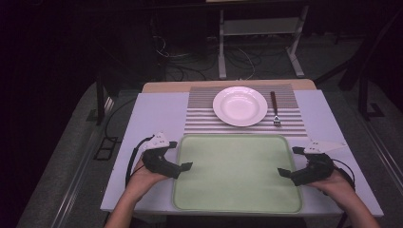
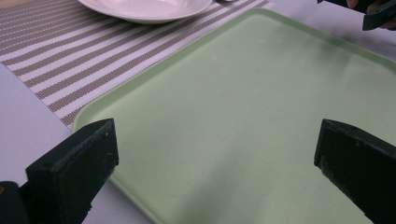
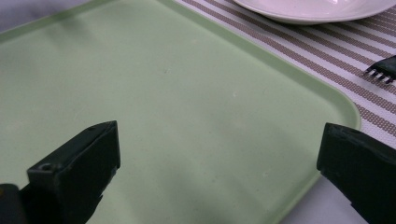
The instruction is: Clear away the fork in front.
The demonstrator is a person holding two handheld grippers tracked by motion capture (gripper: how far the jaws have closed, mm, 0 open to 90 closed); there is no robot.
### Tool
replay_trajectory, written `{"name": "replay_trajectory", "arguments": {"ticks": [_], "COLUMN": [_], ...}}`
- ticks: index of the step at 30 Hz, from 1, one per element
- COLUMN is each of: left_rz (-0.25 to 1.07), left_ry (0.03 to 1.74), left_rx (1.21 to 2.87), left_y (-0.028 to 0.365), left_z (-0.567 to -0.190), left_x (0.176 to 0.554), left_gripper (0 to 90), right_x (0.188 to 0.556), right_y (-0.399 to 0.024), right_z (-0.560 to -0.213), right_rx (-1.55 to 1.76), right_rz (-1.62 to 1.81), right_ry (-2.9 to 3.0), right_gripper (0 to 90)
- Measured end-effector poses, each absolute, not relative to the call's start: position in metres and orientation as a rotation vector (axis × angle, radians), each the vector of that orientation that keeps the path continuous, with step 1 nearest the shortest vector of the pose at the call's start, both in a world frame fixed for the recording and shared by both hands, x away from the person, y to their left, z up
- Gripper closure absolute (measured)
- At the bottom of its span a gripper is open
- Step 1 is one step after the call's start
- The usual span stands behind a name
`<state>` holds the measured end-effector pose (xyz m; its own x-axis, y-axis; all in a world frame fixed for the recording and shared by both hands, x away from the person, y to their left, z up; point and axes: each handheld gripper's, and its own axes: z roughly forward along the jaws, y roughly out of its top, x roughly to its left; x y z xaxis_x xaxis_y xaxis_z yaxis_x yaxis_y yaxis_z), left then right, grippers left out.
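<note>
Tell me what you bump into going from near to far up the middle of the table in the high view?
Green tray → striped mat → white plate.

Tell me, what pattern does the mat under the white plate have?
The mat has brown and white stripes; the left gripper view shows it best.

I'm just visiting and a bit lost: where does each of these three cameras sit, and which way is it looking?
High view: above the person's side, looking forward and down at the table; forearms and both hands show.
Left gripper view: rides the left gripper, facing across the green tray; its two black jaws show.
Right gripper view: rides the right gripper, facing across the tray; its jaws show.
Shared: all show the tray, white plate and striped placemat.
</note>
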<state>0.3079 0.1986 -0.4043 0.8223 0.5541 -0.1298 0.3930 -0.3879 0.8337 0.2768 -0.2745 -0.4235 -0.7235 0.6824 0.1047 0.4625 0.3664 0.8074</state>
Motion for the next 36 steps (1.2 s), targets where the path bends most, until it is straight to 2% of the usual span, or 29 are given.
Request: {"name": "replay_trajectory", "arguments": {"ticks": [36], "left_rz": [0.184], "left_ry": [0.694], "left_rx": [2.045], "left_y": [0.194], "left_z": [-0.413], "left_x": [0.307], "left_gripper": [0.0], "right_x": [0.292], "right_y": [-0.274], "right_z": [-0.418], "right_rx": [1.087], "right_rz": [1.263], "right_ry": [2.354], "right_gripper": [0.0]}}
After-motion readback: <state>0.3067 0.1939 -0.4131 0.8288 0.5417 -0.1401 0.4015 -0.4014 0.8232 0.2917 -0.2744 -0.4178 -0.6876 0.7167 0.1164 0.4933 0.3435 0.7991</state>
